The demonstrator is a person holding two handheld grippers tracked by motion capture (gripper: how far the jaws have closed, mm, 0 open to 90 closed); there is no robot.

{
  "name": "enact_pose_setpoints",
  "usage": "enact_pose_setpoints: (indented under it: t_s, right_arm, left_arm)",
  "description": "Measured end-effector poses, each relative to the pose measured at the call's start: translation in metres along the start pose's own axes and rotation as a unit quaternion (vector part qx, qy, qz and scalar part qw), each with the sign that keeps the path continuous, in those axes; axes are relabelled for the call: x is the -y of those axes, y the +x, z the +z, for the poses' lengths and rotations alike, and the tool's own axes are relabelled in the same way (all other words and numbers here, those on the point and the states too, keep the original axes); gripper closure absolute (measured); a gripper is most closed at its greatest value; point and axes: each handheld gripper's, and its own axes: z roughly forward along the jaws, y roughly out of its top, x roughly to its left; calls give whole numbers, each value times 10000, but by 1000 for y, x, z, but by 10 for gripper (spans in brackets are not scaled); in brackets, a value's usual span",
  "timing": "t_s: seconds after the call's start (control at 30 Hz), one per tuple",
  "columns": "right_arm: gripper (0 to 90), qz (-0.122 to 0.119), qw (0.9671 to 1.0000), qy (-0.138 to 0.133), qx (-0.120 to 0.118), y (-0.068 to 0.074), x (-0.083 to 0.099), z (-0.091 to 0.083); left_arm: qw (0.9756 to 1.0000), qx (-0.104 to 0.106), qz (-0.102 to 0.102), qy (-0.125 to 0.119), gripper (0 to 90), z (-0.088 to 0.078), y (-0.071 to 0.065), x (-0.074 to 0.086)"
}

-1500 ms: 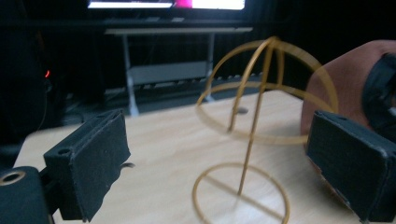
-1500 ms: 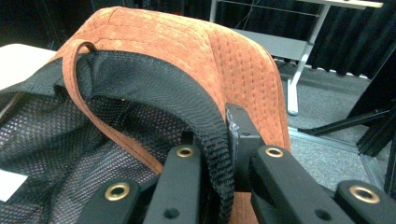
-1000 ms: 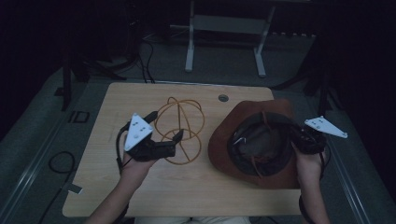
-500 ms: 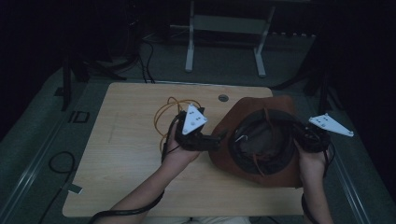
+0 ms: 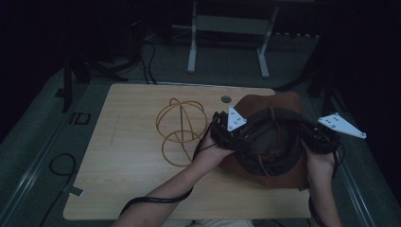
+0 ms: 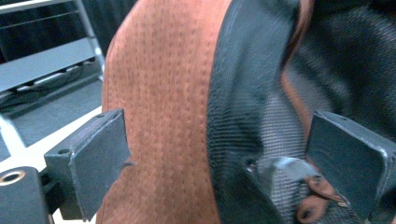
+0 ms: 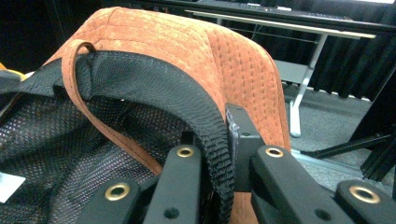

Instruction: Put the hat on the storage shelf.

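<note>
One hat [image 5: 272,142], brown, upside down at the desk's [image 5: 132,189] right. My right gripper [image 7: 219,154] has its jaws clamped on the far-right brim; my left gripper [image 6: 219,163], jaws wide open, straddles the near-left brim, nothing gripped yet.

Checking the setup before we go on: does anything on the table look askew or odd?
The brown hat lies upside down, its black mesh lining facing up, tilted and overhanging the table edge at right. The right tool is clamped on its rim; the left tool stands open astride the opposite rim. The orange wire hoops look undisturbed.
</note>
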Motion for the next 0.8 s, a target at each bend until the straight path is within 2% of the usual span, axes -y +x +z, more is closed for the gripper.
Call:
enact_pose_setpoints:
  t_s: [0.23,0.3,0.37,0.43,0.47,0.5,0.53,0.57,0.6,0.63,0.67,0.7,0.73,0.77,0.8]
  right_arm:
    - [840,-82,9999,23,75,2,3,-3]
    - [840,-23,10000,1,74,3,5,-4]
    - [840,8,10000,1,44,3,5,-4]
    - [840,9,10000,7,36,3,5,-4]
    - [840,18,10000,5,14,5,5,-4]
    - [840,7,10000,3,3,6,5,-4]
    - [840,7,10000,3,3,6,5,-4]
    - [840,-6,10000,14,-1,7,5,-4]
    - [840,-10,10000,15,2,8,5,-4]
    - [840,-10,10000,15,2,8,5,-4]
    - [839,-14,10000,11,8,8,5,-4]
    - [839,-12,10000,4,12,8,5,-5]
    - [838,-15,10000,8,5,9,5,-5]
    - [838,-15,10000,8,5,9,5,-5]
    - [837,-9,10000,2,-3,9,5,-6]
  left_arm:
    - [9997,-110,-48,211,112,22,0,0]
    - [9993,-320,38,201,148,26,-1,-1]
    - [9989,-314,-19,355,153,32,0,-1]
    - [9980,-465,52,433,176,37,0,-1]
    - [9974,-543,42,468,229,40,0,-1]
    - [9966,-607,-81,551,264,45,1,-2]
    - [9966,-607,-81,551,335,45,1,-2]
    - [9961,-711,-27,530,335,47,1,-2]
    - [9955,-789,-53,515,431,49,2,-3]
    - [9956,-812,-156,434,431,49,3,-3]
    - [9954,-867,-170,377,538,49,4,-4]
    - [9953,-892,-203,333,597,48,5,-6]
    - [9955,-879,-209,270,708,47,7,-9]
    - [9955,-879,-209,270,747,47,7,-9]
    - [9956,-894,-166,245,747,47,6,-10]
